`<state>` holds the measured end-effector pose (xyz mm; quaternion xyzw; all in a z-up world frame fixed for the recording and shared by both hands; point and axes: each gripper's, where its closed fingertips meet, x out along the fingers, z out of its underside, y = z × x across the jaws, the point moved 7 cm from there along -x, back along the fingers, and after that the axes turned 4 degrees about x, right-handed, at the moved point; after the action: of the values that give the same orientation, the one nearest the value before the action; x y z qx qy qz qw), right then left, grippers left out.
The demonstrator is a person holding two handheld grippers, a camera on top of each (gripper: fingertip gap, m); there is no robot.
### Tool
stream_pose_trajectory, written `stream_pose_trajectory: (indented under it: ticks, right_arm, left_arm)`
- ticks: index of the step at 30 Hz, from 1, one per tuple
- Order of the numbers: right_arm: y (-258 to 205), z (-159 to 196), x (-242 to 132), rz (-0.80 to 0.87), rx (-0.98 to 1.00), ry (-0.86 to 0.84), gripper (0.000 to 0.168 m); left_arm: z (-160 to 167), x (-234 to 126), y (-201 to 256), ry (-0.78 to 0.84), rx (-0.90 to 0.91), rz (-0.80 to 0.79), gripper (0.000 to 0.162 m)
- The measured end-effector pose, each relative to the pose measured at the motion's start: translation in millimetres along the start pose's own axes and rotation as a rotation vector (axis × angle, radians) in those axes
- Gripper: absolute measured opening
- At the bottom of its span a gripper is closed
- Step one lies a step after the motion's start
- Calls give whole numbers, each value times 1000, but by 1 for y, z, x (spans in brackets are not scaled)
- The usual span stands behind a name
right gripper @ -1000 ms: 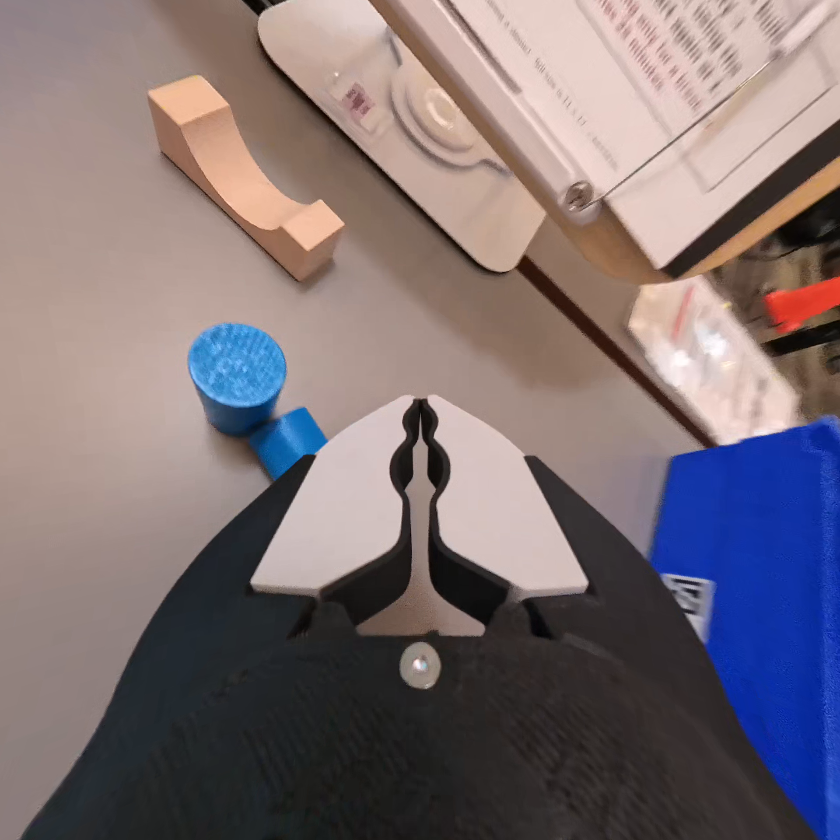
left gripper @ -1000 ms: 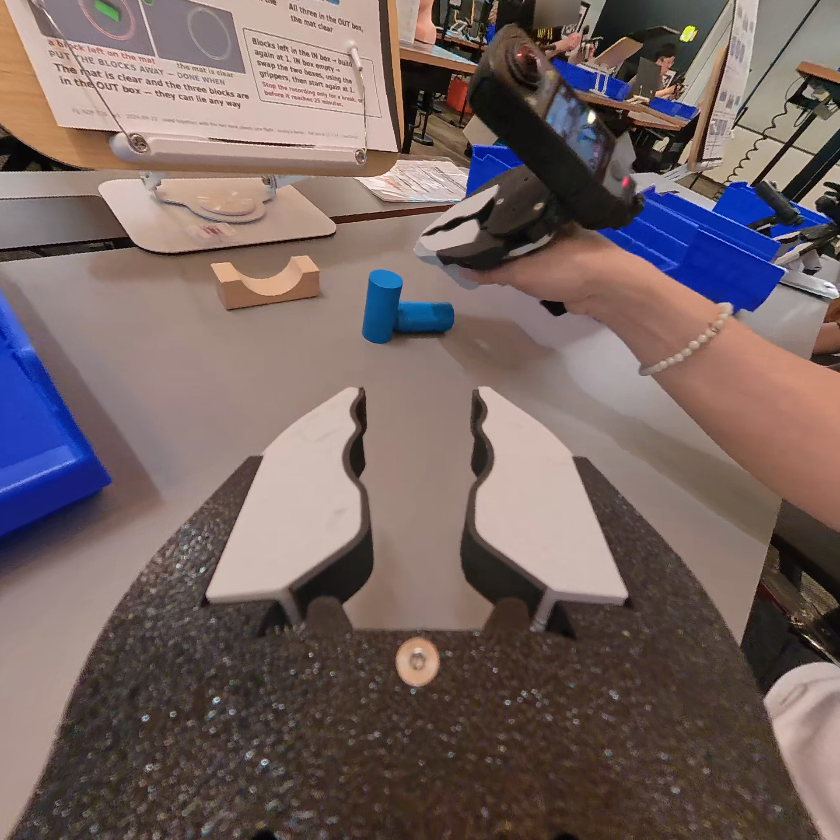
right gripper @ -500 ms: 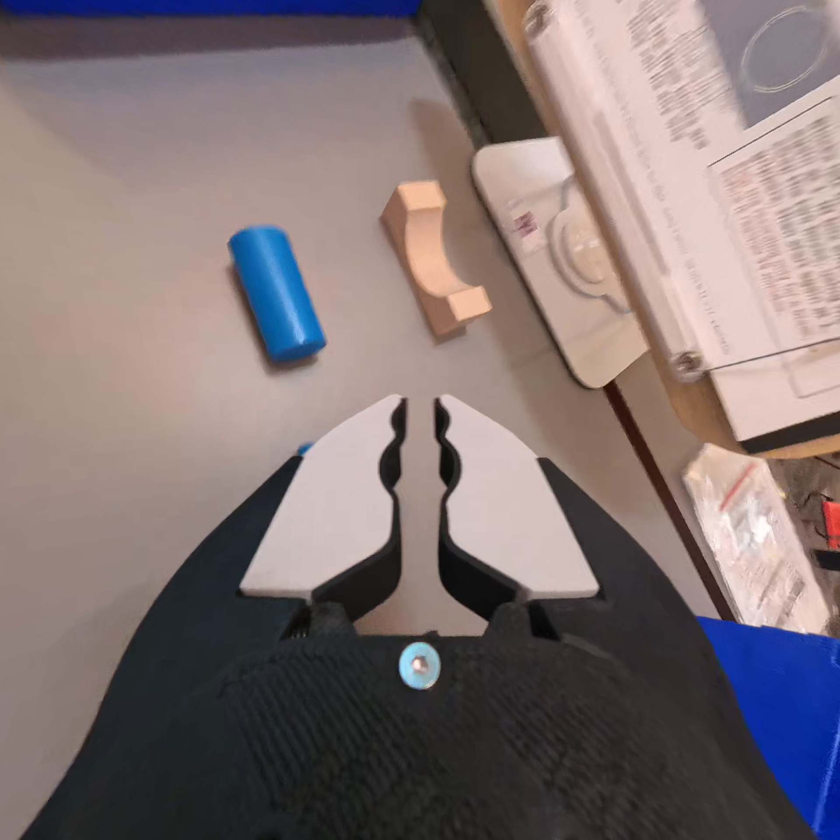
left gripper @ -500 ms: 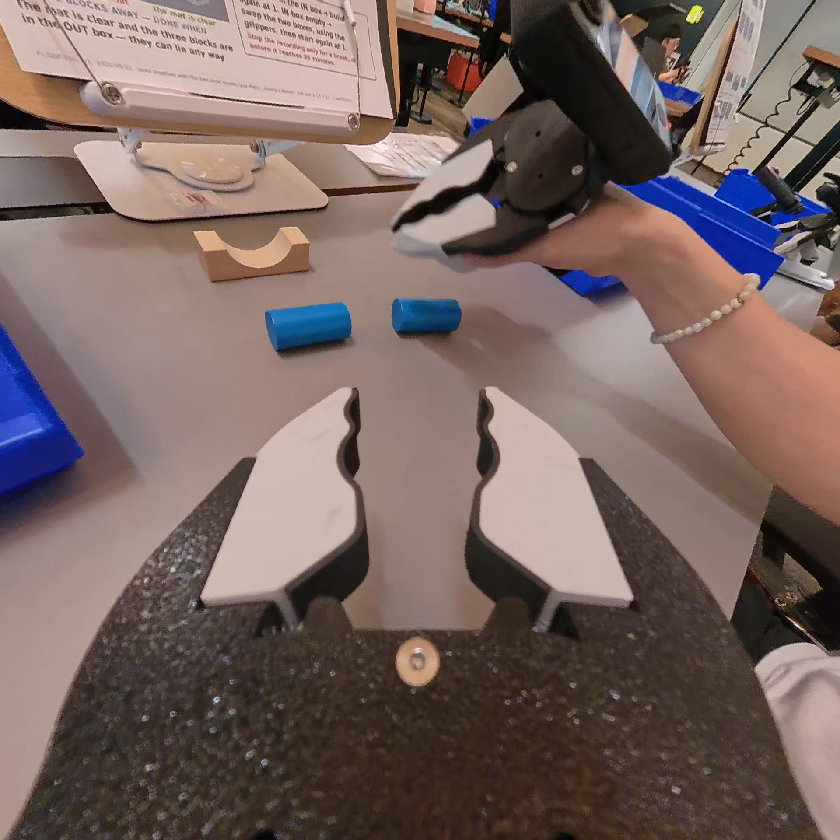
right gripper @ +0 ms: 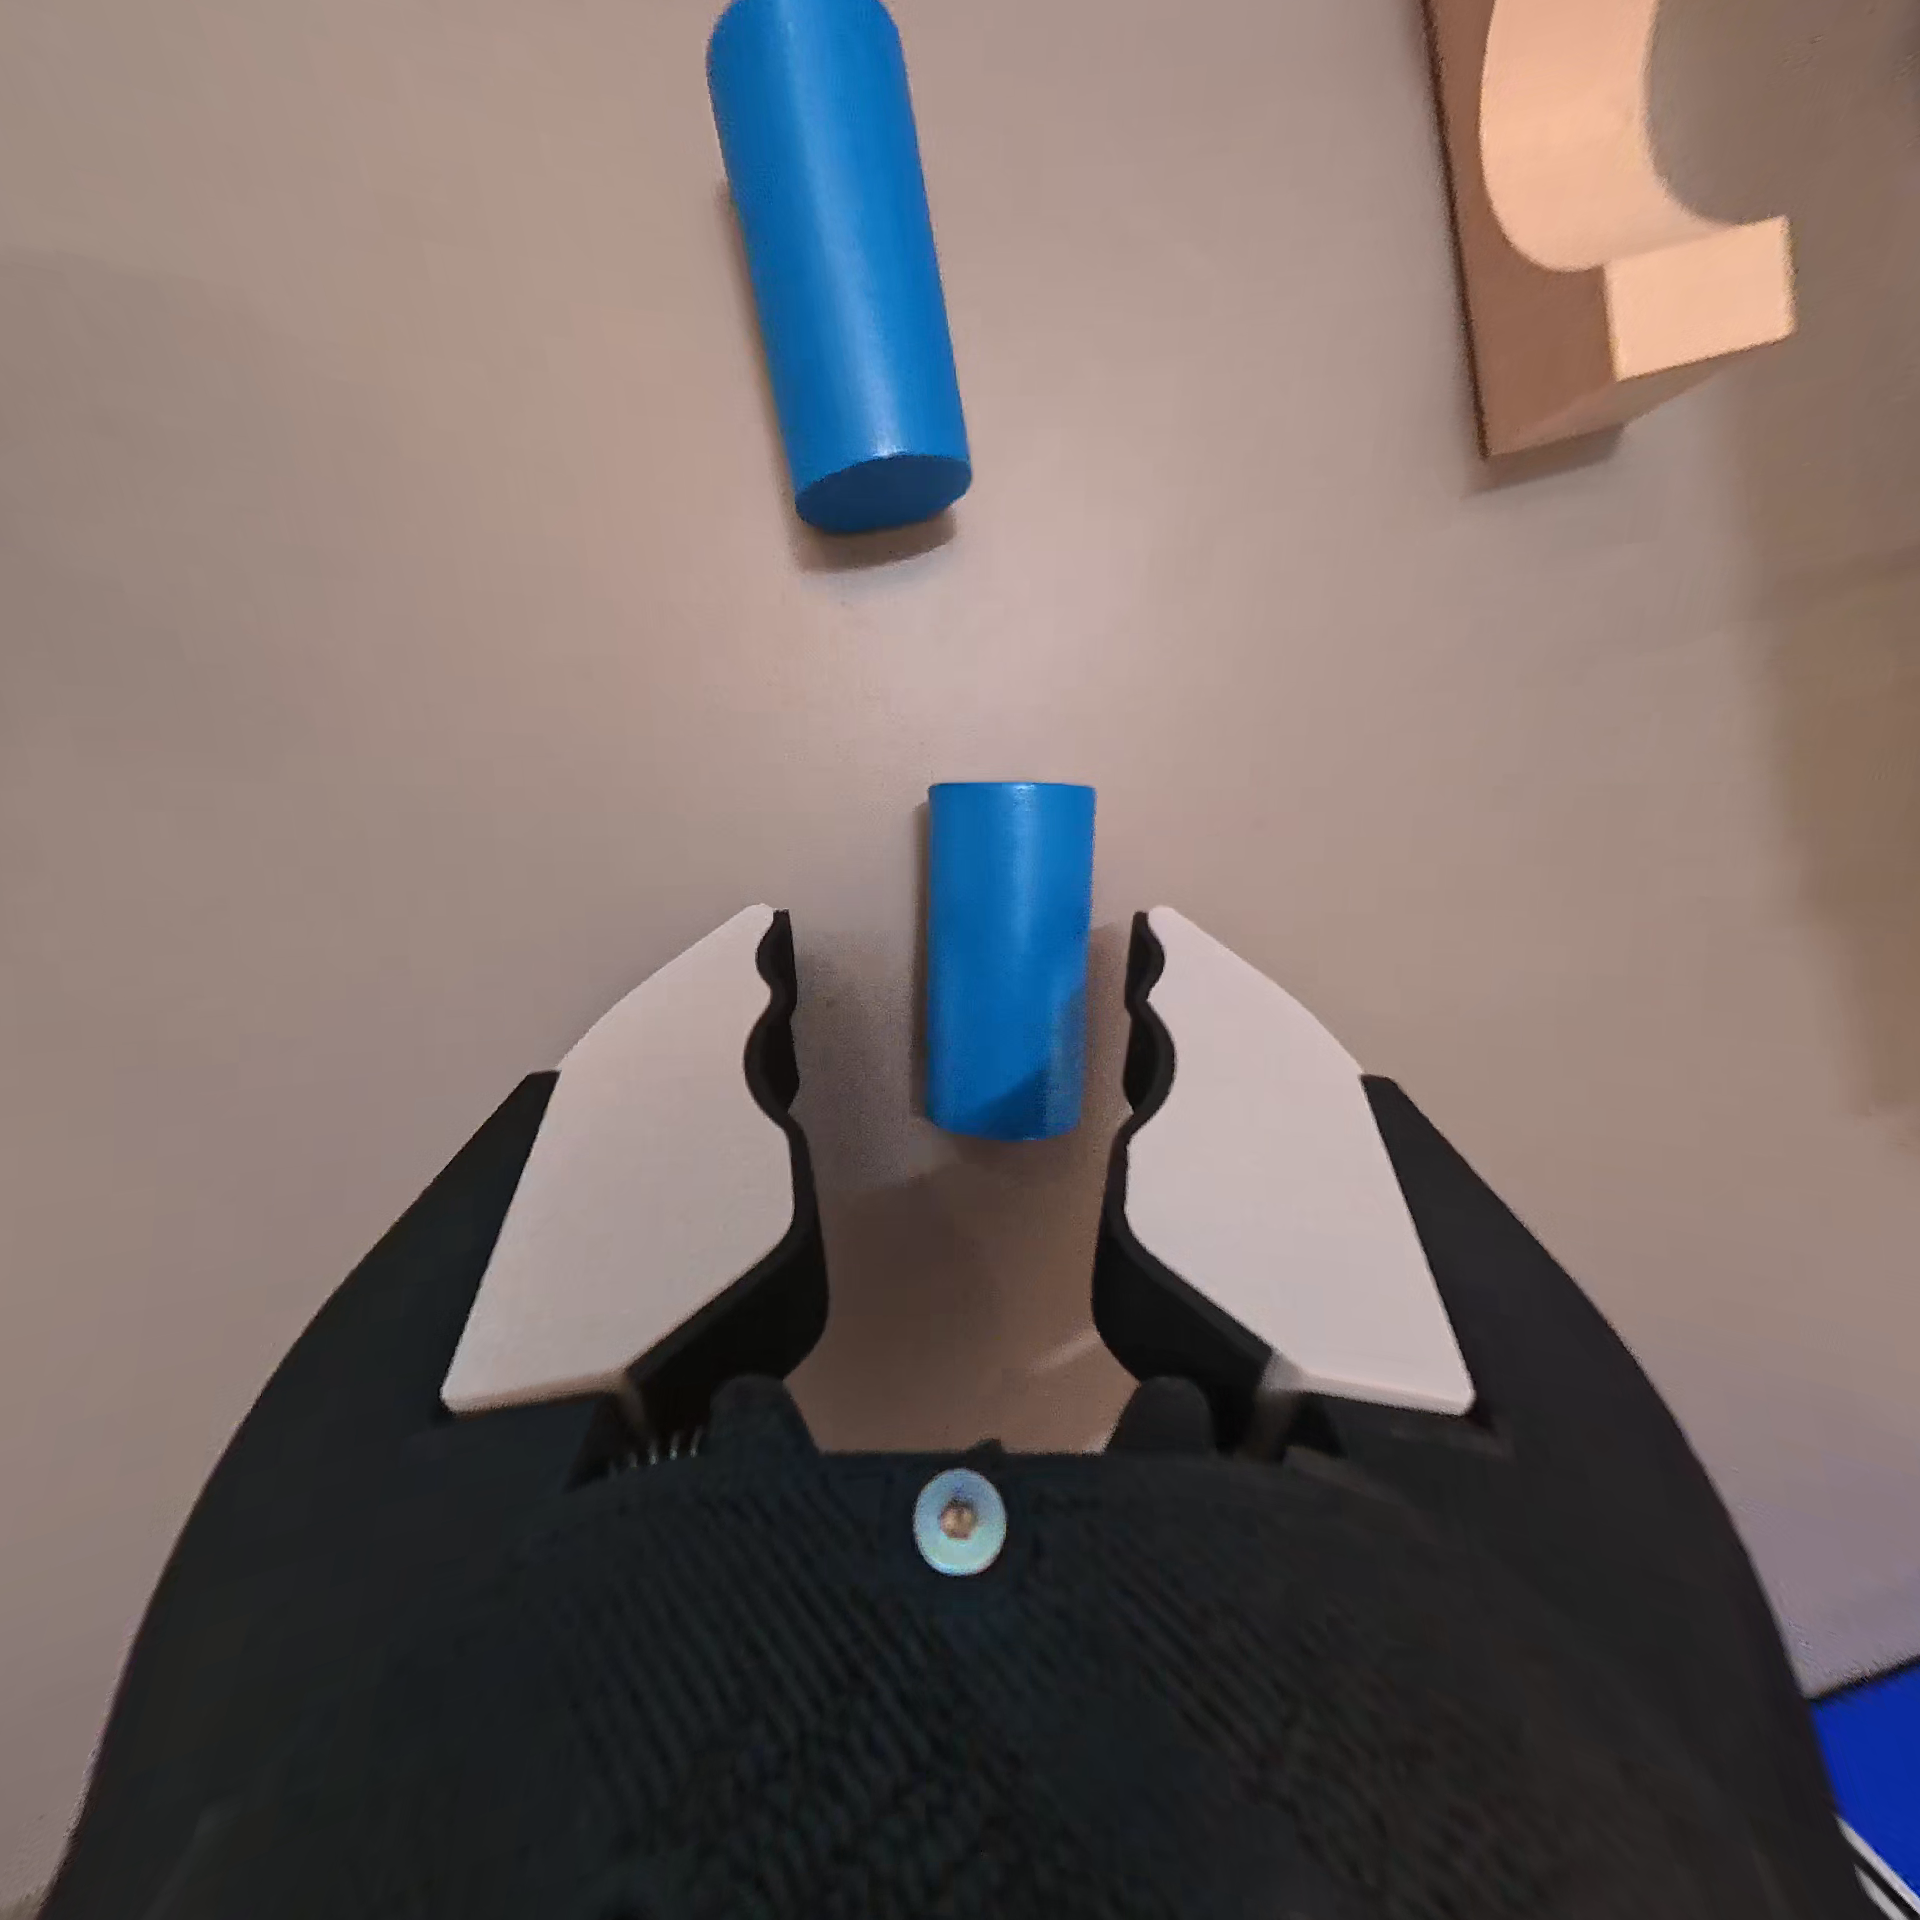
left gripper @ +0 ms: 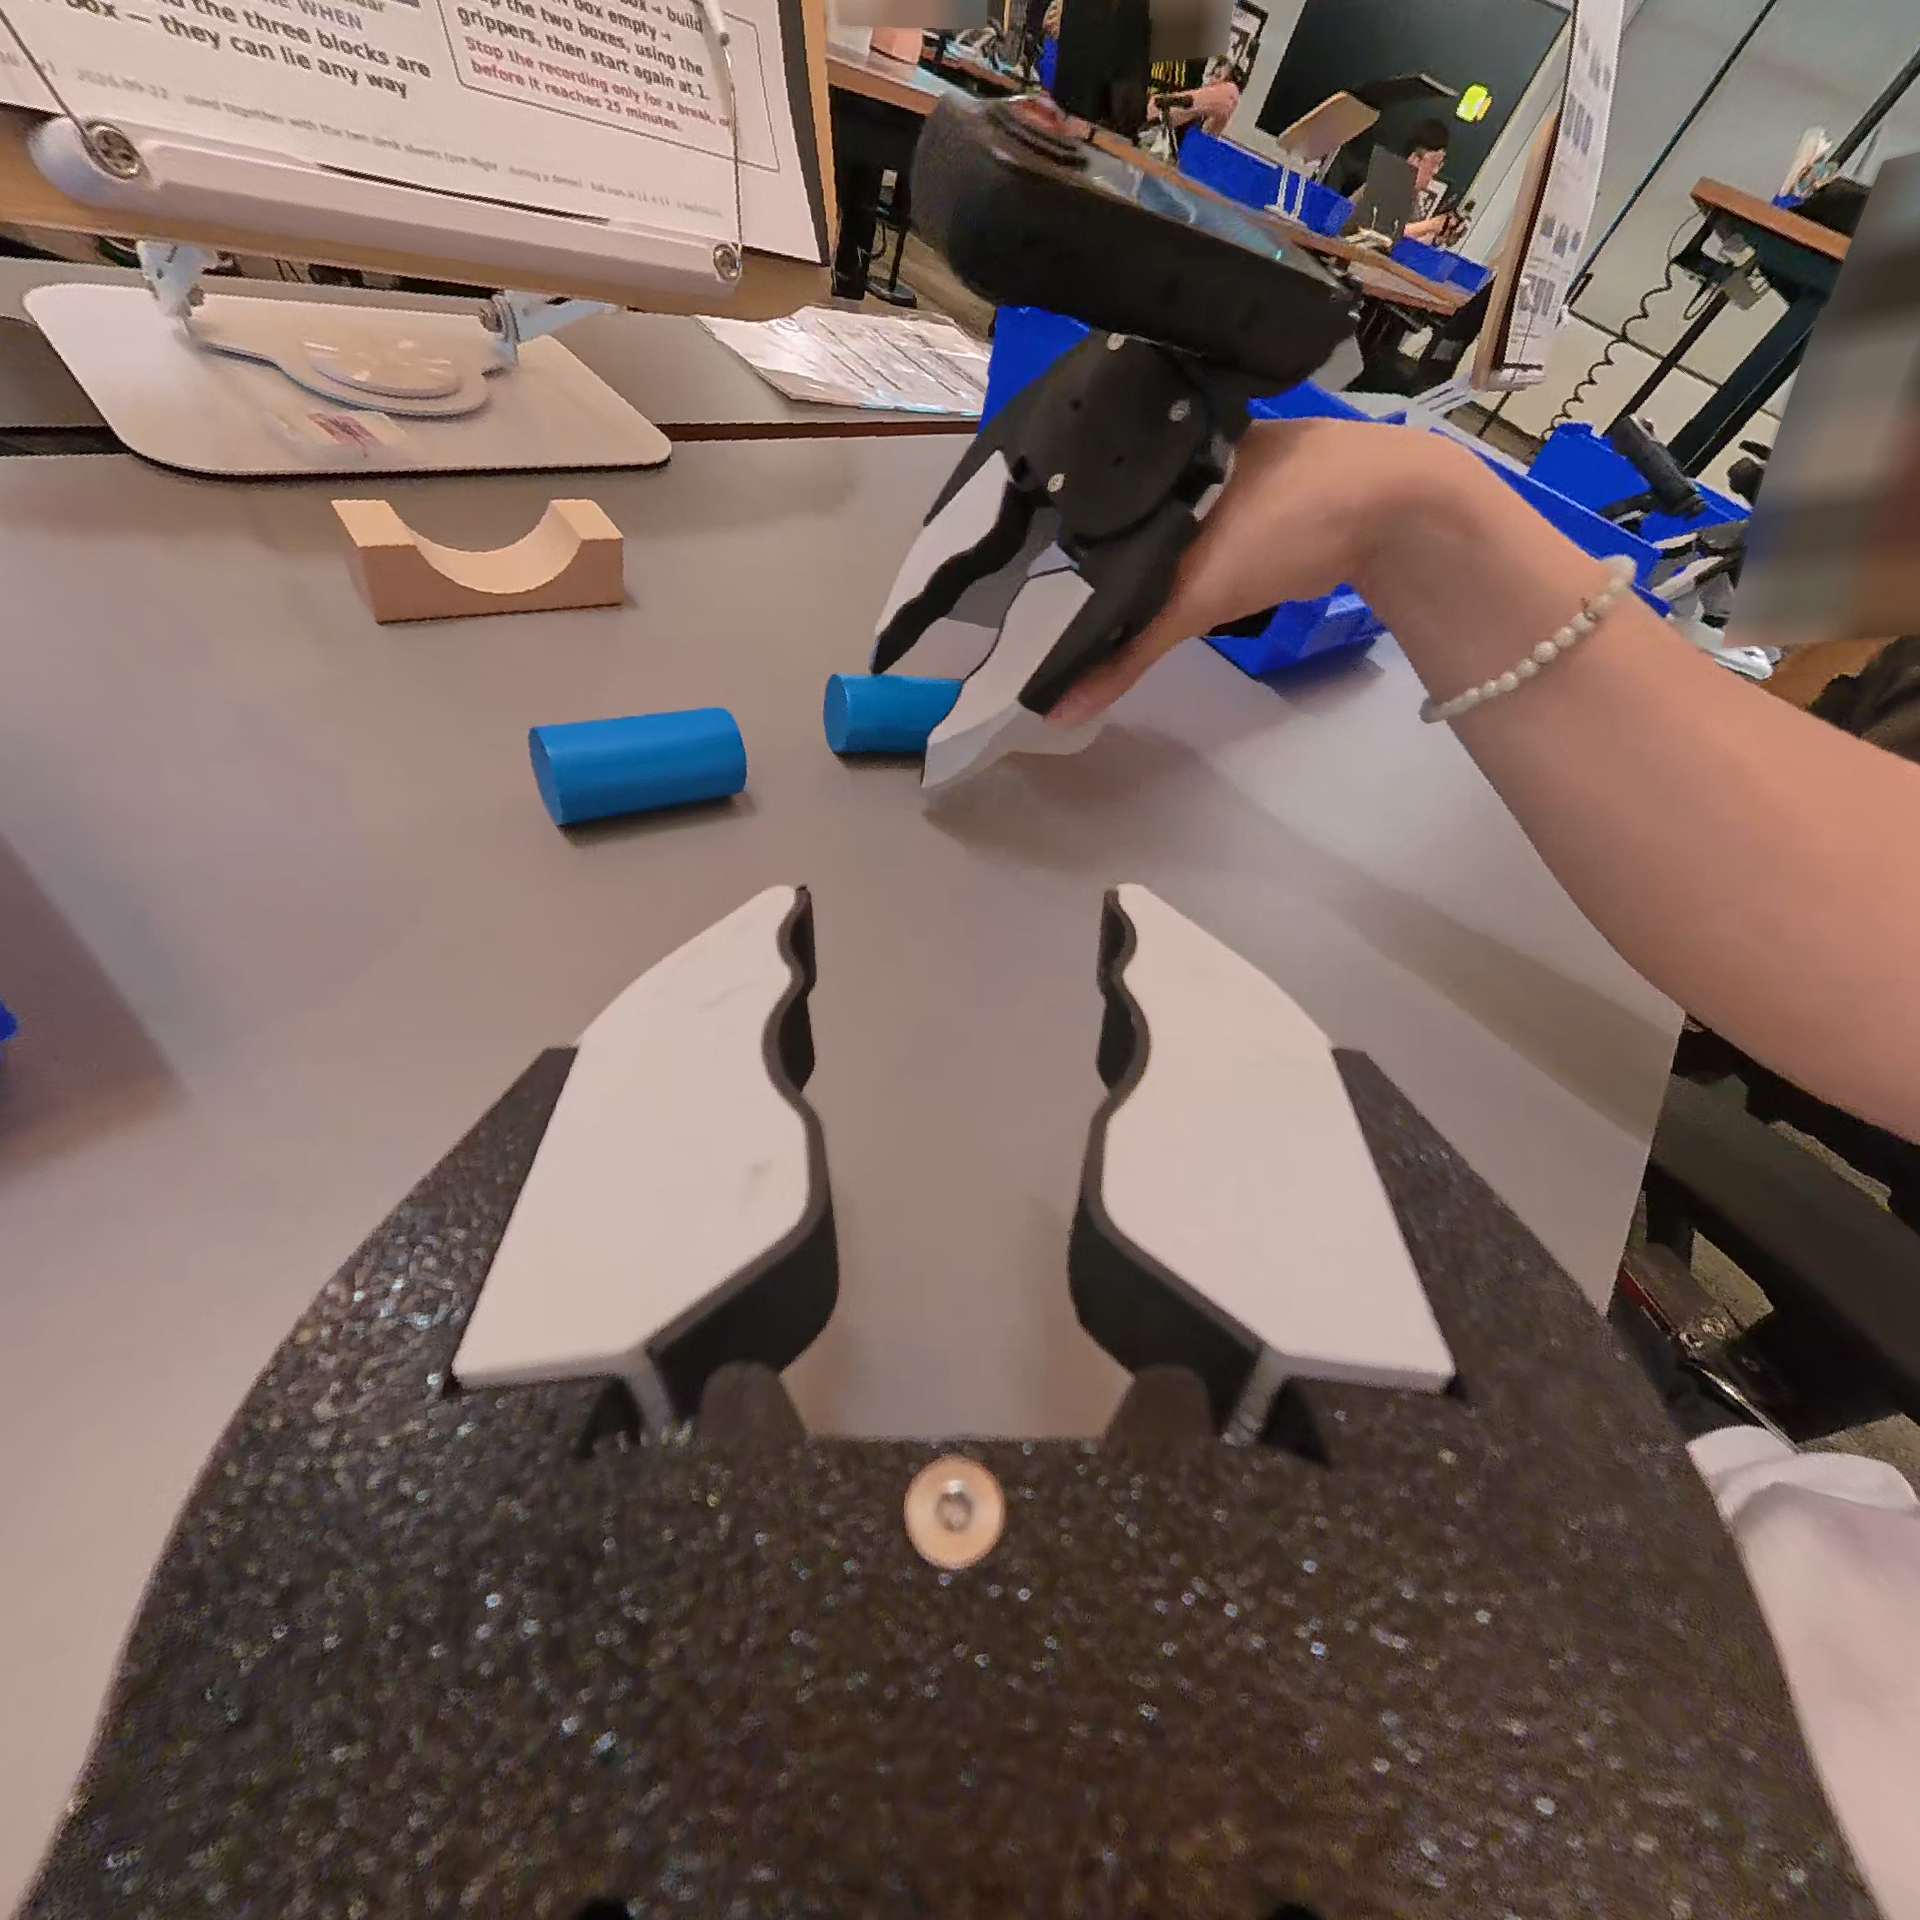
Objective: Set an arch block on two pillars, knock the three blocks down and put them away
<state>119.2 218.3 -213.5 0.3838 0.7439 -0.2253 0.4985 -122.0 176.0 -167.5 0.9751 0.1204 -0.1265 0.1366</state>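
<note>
Two blue cylinders lie on their sides on the grey table. The nearer cylinder (right gripper: 1006, 961) lies between the open fingers of my right gripper (right gripper: 961, 920), not touching either finger. In the left wrist view that cylinder (left gripper: 888, 712) is partly hidden behind the right gripper (left gripper: 904, 727), which points down at the table. The other cylinder (right gripper: 836, 260) (left gripper: 636, 764) lies apart to the left. A wooden arch block (left gripper: 483, 556) (right gripper: 1600, 229) stands farther back. My left gripper (left gripper: 956, 904) is open and empty, hovering above the table in front of the blocks.
A document stand (left gripper: 343, 374) with a printed sheet rises at the back left. Blue bins (left gripper: 1340, 623) sit at the table's right behind the person's hand (left gripper: 1299, 540). A blue bin corner (right gripper: 1870, 1714) shows at the lower right. The table's right edge (left gripper: 1652, 1143) is near. The grippers' ends are close to 20 centimetres from one another. The wooden arch block (right gripper: 1600, 229) lies some 15 centimetres from my right tips, 30 centimetres from my left tips.
The upright blue cylinder has fallen and rolled left. My right gripper opened, swung down over the other cylinder and now straddles it. My left gripper stayed open.
</note>
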Motion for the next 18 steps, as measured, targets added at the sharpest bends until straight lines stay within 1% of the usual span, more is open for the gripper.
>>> stream_pose_trajectory:
  ticks: [1, 3, 6, 9, 11, 15, 18]
  right_arm:
    - [1, 2, 4, -22, 7, -28, 61]
    - [6, 5, 10, -28, 9, -84, 61]
    - [9, 4, 11, -39, 21, -86, 62]
    - [8, 3, 11, -75, 11, -97, 53]
    - [10, 2, 11, -78, 0, -118, 34]
    - [11, 2, 10, -52, 50, -130, 33]
    - [12, 7, -8, -17, 29, -119, 33]
  left_arm:
    - [1, -1, 0, -2, 1, 0, 52]
    - [2, -3, 0, -2, -1, -6, 52]
    - [5, -5, -3, 4, -27, -10, 52]
    - [5, -5, -4, 24, -48, 4, 52]
    - [4, -4, -4, 25, -50, 9, 52]
    - [5, -2, -2, 17, -44, 12, 52]
    - [6, -1, -1, 10, -44, 22, 52]
